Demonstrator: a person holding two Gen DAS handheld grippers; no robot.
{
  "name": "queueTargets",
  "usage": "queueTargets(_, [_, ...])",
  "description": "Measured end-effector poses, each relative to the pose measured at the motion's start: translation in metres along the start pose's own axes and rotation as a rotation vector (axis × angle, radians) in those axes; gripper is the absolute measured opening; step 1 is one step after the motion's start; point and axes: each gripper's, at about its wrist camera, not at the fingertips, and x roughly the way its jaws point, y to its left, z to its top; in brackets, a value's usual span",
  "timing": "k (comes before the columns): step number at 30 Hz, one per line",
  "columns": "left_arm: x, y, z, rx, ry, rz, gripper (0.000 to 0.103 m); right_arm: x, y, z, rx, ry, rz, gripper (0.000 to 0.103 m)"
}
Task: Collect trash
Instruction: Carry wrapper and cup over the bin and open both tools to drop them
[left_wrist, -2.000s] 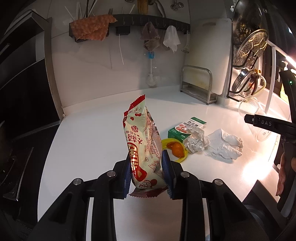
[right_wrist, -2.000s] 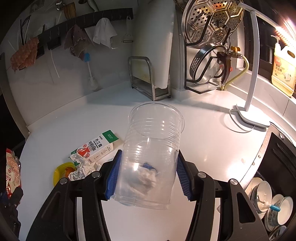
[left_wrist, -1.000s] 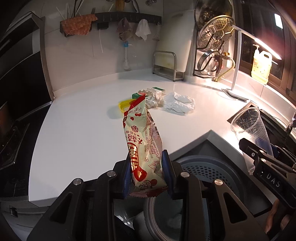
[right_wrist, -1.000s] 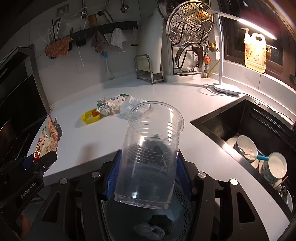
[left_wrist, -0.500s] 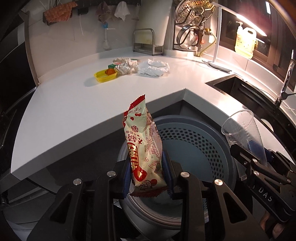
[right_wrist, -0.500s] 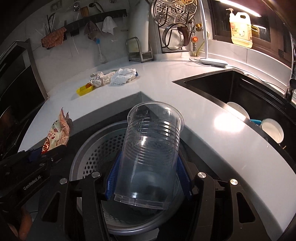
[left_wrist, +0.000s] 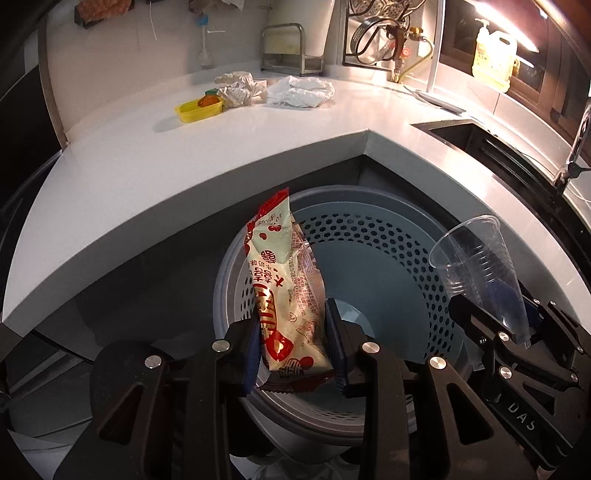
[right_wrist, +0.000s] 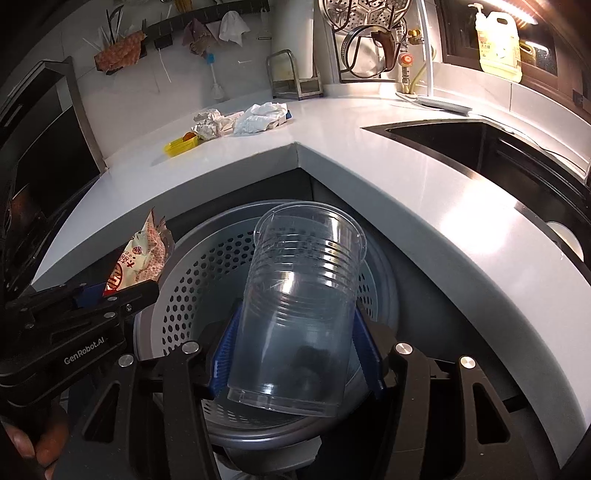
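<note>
My left gripper (left_wrist: 293, 343) is shut on a red and cream snack wrapper (left_wrist: 284, 288), held upright over the near rim of a grey perforated trash bin (left_wrist: 391, 243). In the right wrist view the same wrapper (right_wrist: 138, 260) shows at the left, above the bin's left rim. My right gripper (right_wrist: 297, 350) is shut on a clear plastic cup (right_wrist: 299, 295), tilted mouth away from me above the bin (right_wrist: 184, 280). The cup (left_wrist: 480, 266) also appears at the right of the left wrist view. Dark scraps lie at the bin's bottom behind the cup.
On the white counter (left_wrist: 147, 162) lie a yellow tray with orange peel (left_wrist: 199, 107), crumpled foil and paper (left_wrist: 240, 90) and a white glove (left_wrist: 299, 90). A black sink (right_wrist: 480, 147) with dishes is at the right. A hand (right_wrist: 40, 443) holds the left gripper.
Both grippers came back from over the counter and sank toward the bin, which now fills the lower view. The wrapper and the cup stayed gripped throughout.
</note>
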Motion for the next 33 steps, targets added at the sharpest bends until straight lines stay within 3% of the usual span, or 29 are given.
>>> queueTargets(12, [0.005, 0.002, -0.003, -0.012, 0.010, 0.005, 0.034, 0.012, -0.001, -0.003, -0.001, 0.034, 0.016, 0.056])
queueTargets(16, [0.004, 0.003, -0.002, -0.018, 0.002, 0.010, 0.046, 0.010, -0.002, -0.003, 0.000, 0.023, 0.015, 0.059])
queueTargets(19, [0.001, 0.003, -0.002, -0.018, -0.015, 0.014, 0.060, 0.006, -0.003, -0.002, 0.001, 0.007, 0.016, 0.072])
queueTargets(33, [-0.001, 0.004, 0.000, -0.012, -0.026, 0.020, 0.061, 0.002, -0.004, 0.001, 0.008, -0.011, 0.010, 0.073])
